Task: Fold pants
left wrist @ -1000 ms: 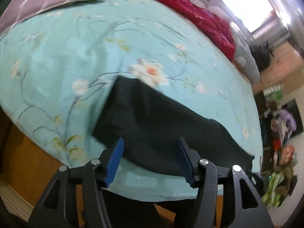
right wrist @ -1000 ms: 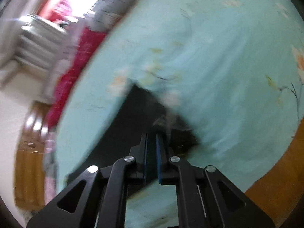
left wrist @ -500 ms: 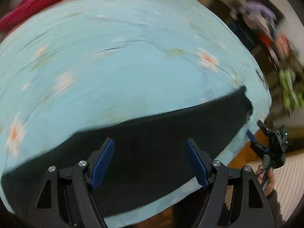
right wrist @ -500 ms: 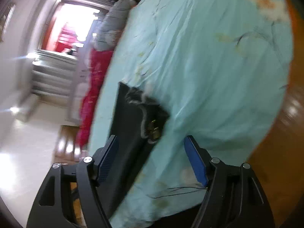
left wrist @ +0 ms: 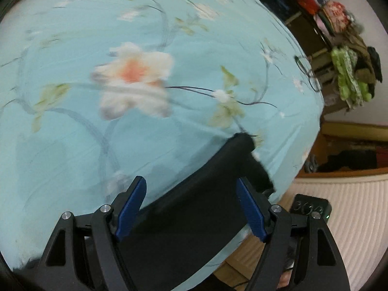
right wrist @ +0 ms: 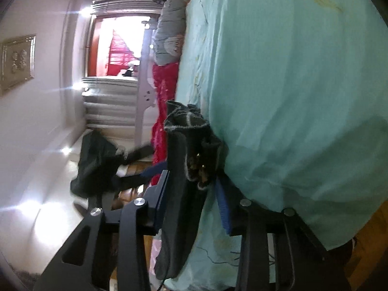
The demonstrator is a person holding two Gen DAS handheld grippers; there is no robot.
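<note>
A bed is covered by a pale turquoise sheet (left wrist: 184,36) printed with large white and orange blossoms and thin branches. A red blanket (right wrist: 165,92) and a grey pillow (right wrist: 171,31) are seen along the far edge, beside a bright doorway. Heaped clothes (left wrist: 349,68) are stacked on shelves near the bed's corner.

The black pants (left wrist: 206,208) are laid flat as a long band at the near edge of the sheet, the bunched waistband seen close in the right view. The left gripper (left wrist: 191,206) is held wide apart above the cloth. The right gripper (right wrist: 194,201) is closing, with the waistband between its fingers.
</note>
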